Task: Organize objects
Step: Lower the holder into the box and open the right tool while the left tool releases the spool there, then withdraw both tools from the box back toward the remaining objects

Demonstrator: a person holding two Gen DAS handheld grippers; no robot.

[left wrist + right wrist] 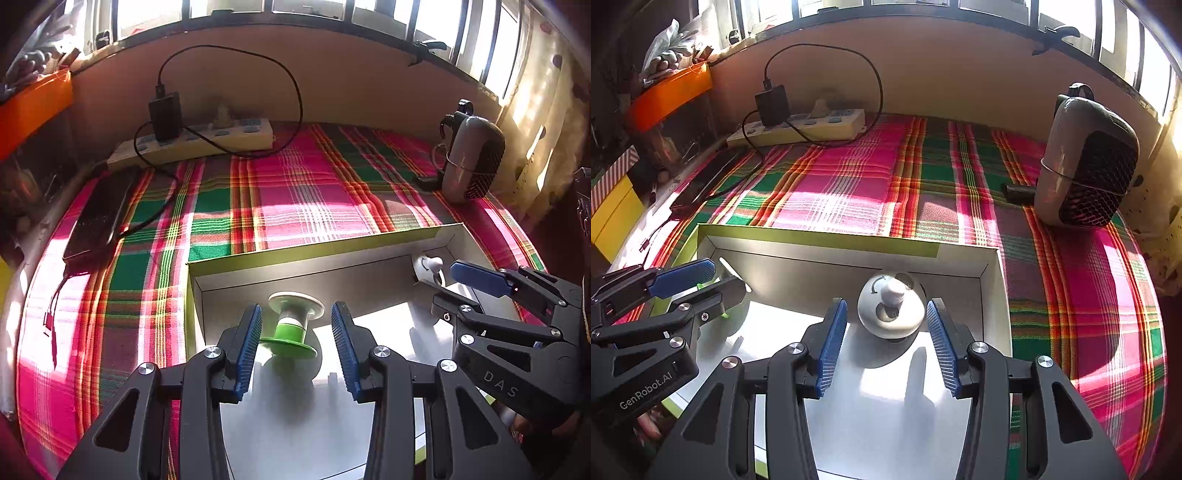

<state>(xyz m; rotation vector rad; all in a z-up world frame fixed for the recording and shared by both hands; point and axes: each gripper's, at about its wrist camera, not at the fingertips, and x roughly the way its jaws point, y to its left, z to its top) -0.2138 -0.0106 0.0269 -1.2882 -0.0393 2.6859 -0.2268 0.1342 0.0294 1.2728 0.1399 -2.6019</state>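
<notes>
Spool (291, 328) and knob (891, 312) both sit in box (317, 254) (likely done); left gripper (295, 347) and right gripper (886, 343) part-open, holding nothing.

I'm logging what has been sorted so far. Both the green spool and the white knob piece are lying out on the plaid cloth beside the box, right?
Not quite. The green spool and the white knob piece are both inside the open box, not on the plaid cloth. The left wrist view shows the spool on the box floor; the right wrist view shows the knob piece there.
</notes>
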